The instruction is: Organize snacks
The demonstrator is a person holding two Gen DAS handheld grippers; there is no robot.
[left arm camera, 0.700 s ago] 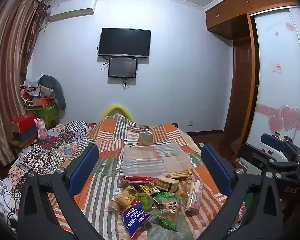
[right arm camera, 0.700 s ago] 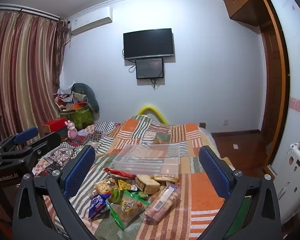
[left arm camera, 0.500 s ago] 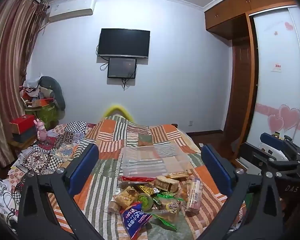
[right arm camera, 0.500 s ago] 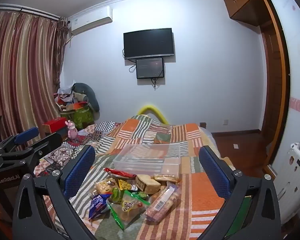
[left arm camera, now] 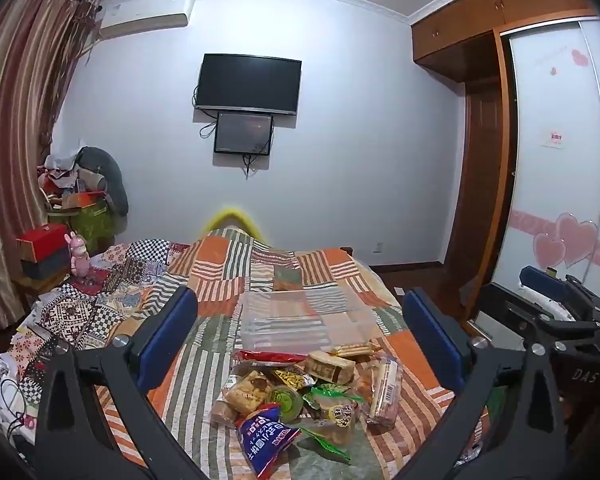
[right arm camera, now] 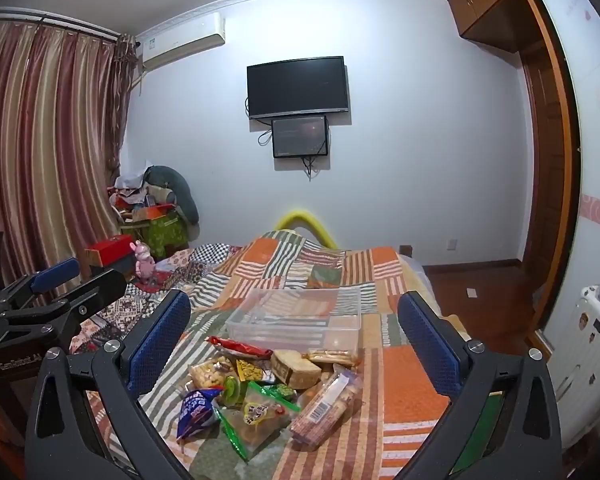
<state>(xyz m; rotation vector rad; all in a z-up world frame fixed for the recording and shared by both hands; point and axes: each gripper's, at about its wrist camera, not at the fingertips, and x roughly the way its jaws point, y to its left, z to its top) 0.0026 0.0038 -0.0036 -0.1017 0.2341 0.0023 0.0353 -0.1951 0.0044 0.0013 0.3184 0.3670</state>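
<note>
- Snack pile [left arm camera: 300, 388] lies on the bed [left arm camera: 204, 364], low and central between the spread blue pads of the left gripper [left arm camera: 300, 340], ahead of and below its fingertips, touching neither.
- In the right wrist view the same snack pile [right arm camera: 268, 388] sits ahead of the right gripper [right arm camera: 296, 344], a little toward its left finger, again untouched.
- Both grippers are wide apart at the jaws and hold nothing.
- The clear plastic box [left arm camera: 304, 320] stands just beyond the pile, farther from the left gripper, with the nearest packets touching or nearly touching its near wall; in the right view the clear plastic box [right arm camera: 296, 322] is likewise straight ahead, past the snacks.
- The blue packet [left arm camera: 266, 438] is the item closest to the left gripper, near the bottom of its view; from the right gripper the blue packet [right arm camera: 196, 410] lies close to the left finger.
- A long biscuit sleeve [right arm camera: 328, 406] lies at the pile's right edge, pointing away from the right gripper at a slant; it shows as biscuit sleeve [left arm camera: 384, 386] toward the left gripper's right finger.
- A red wrapper [right arm camera: 240, 347] rests against the box's near side.
- Each gripper appears at the edge of the other's view: the right gripper [left arm camera: 556, 312] far to the right, the left gripper [right arm camera: 56, 300] far to the left, both clear of the snacks.
</note>
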